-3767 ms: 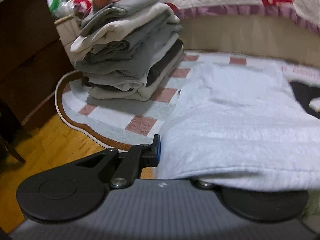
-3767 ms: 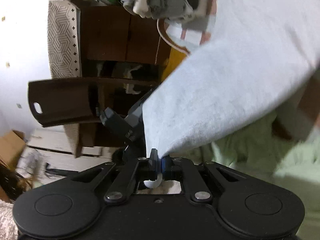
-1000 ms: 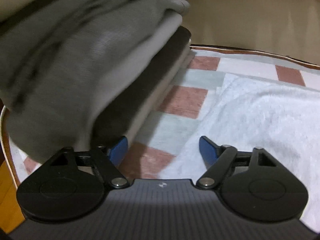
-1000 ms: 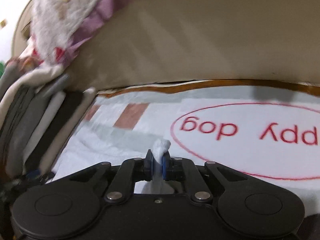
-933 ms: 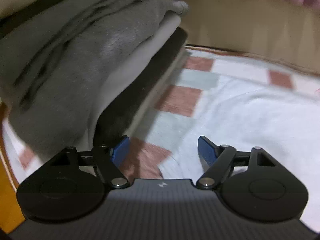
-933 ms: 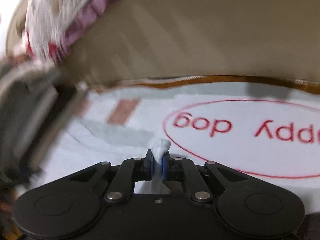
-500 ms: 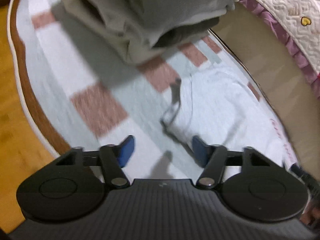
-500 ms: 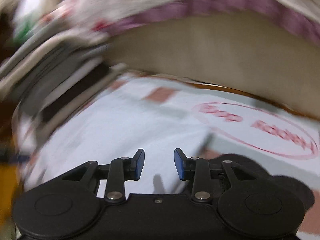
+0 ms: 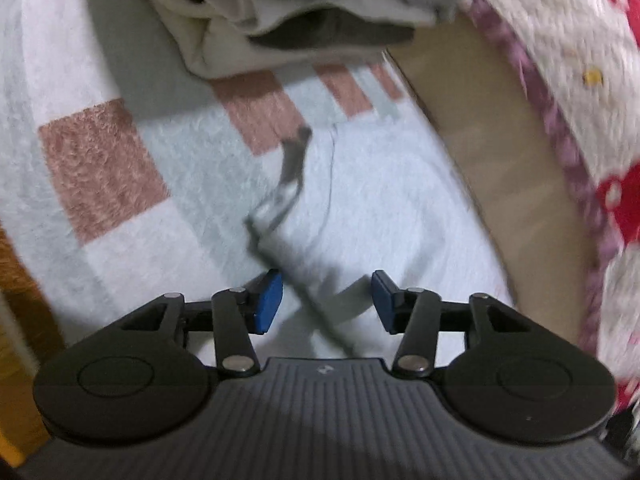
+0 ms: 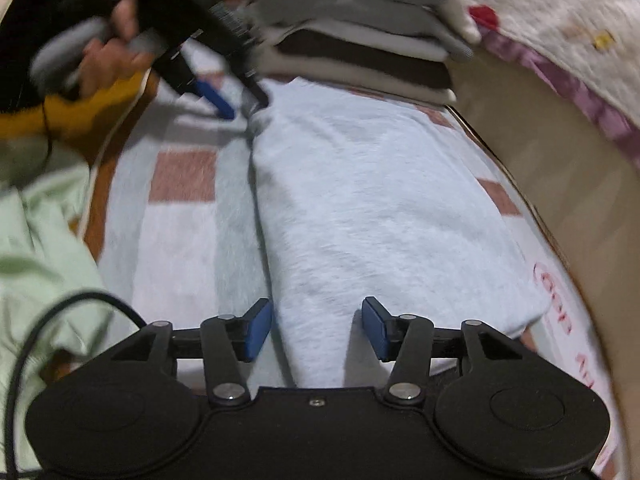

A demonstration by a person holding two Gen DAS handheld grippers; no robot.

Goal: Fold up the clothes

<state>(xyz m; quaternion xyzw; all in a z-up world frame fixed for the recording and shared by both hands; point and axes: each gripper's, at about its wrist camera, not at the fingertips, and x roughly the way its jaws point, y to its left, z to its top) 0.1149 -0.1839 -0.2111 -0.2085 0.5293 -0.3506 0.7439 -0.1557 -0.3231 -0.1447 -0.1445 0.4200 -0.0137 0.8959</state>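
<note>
A folded pale white garment [image 10: 372,208] lies flat on the checked mat [image 10: 180,240]. My right gripper [image 10: 317,328] hovers over its near end with the jaws opening; the cloth lies under the gap and the pads do not press it. In the left wrist view the garment's [image 9: 380,208] rumpled corner runs between the blue pads of my left gripper [image 9: 326,300], whose jaws are closing without pinching it. The right wrist view also shows the left gripper [image 10: 240,104], held by a hand [image 10: 108,56], at the garment's far corner.
A tall stack of folded clothes [image 10: 360,40] stands on the mat just beyond the garment, also seen as the stack [image 9: 288,12]. The beige bed base [image 10: 560,152] and quilted cover [image 10: 560,20] bound the right. Light green cloth [image 10: 36,248] lies left, on wood floor [image 9: 16,280].
The right gripper let go of the white cloth, opened, and swung back over the garment. The left gripper left the stack, rolled, came to the garment's corner, and its jaws narrowed.
</note>
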